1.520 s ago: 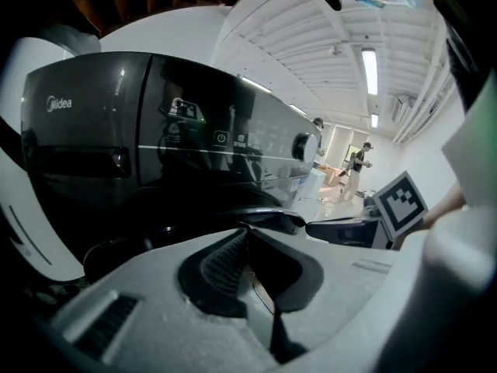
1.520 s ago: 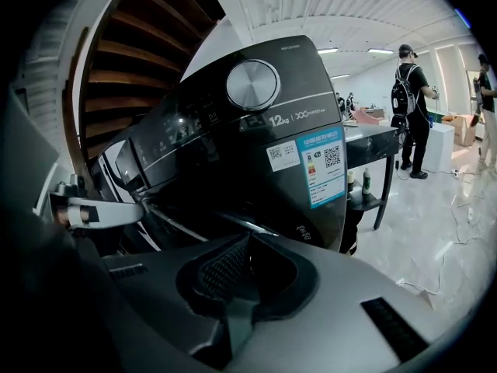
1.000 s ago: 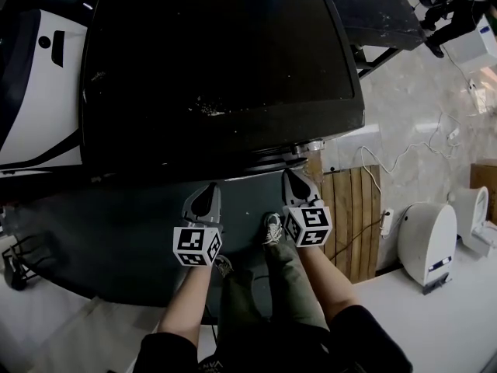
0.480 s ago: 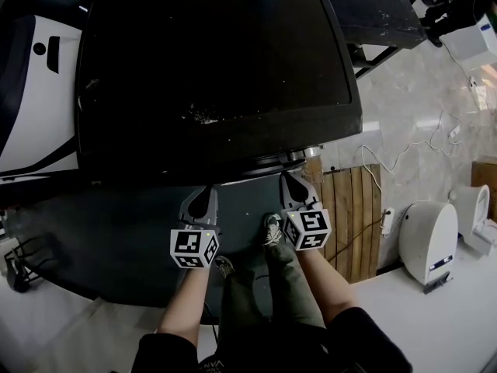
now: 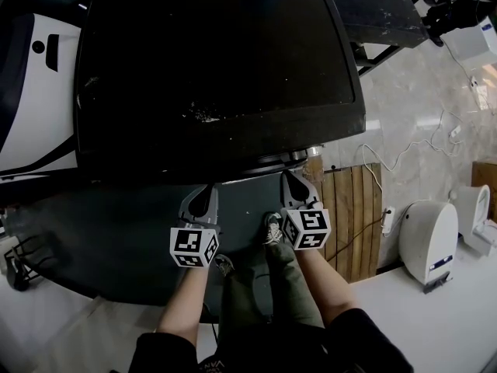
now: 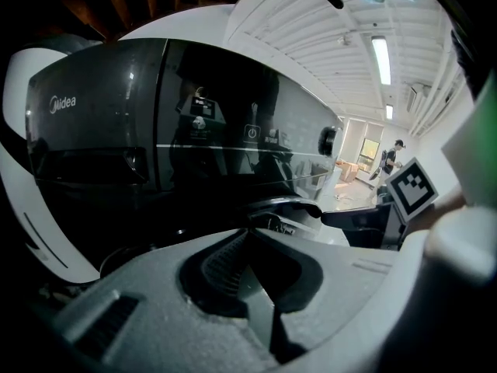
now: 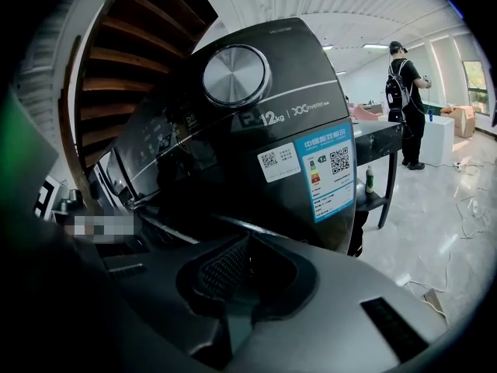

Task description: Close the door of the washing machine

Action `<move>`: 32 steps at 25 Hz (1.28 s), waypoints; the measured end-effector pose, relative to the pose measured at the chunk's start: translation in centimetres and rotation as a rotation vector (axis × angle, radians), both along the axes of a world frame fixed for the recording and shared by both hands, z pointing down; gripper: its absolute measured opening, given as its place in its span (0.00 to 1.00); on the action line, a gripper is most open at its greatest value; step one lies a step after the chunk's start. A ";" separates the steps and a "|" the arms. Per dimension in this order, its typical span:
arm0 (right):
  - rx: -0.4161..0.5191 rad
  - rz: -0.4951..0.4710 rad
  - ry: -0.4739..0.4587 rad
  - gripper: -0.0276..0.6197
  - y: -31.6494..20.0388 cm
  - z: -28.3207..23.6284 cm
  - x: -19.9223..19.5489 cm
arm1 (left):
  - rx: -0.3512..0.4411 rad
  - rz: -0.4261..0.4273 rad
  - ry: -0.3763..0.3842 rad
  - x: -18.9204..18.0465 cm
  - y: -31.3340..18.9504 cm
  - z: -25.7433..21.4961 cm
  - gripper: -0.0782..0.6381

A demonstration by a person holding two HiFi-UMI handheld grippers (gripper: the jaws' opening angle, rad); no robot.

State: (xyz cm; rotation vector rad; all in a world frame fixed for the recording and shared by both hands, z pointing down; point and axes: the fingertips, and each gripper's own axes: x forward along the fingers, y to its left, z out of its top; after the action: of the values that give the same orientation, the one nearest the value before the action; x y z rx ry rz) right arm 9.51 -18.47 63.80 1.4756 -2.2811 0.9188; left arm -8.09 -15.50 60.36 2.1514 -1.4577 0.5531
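Note:
A black Midea washing machine fills the head view from above. Its glossy control panel shows in the left gripper view; its round silver dial and energy label show in the right gripper view. A curved chrome-edged rim, apparently the door's edge, lies just beyond the left jaws. My left gripper and right gripper hang side by side just in front of the machine's front edge. Both are shut and hold nothing. How the door stands is hidden under the machine's top.
My legs and shoes stand on a dark grey patch of floor. A slatted wooden panel, a white device and loose cables lie right. A white appliance stands left. A person stands far off.
Both grippers have kept their places in front of the machine, still shut. Only the head view has shifted slightly.

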 end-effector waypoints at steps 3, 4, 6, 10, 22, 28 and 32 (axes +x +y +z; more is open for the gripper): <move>0.003 0.004 0.003 0.05 0.0 -0.1 0.0 | 0.000 0.008 0.001 0.0 0.0 0.0 0.11; 0.003 0.006 0.003 0.05 0.0 -0.1 -0.1 | 0.001 0.007 0.002 0.0 0.0 0.0 0.11; 0.000 0.006 0.004 0.05 -0.2 0.0 0.0 | 0.003 0.004 0.004 0.0 -0.1 0.0 0.11; 0.008 -0.019 0.008 0.05 -0.8 0.1 -0.1 | 0.007 0.000 0.011 0.1 -0.5 0.1 0.11; 0.022 -0.007 0.001 0.05 -0.7 0.0 -0.1 | 0.017 -0.005 0.035 0.2 -0.3 0.3 0.11; -0.008 0.002 0.004 0.05 0.3 0.0 -0.3 | 0.041 0.036 0.063 1.0 0.2 -0.7 0.11; 0.009 0.028 0.013 0.05 1.6 -1.2 -0.4 | 0.054 0.077 0.077 1.3 1.3 -1.5 0.11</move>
State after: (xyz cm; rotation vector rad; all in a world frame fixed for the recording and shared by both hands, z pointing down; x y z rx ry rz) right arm 9.14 -16.83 62.62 1.5169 -2.2636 0.9056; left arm -6.79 -14.20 58.81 2.2532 -1.3680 0.4571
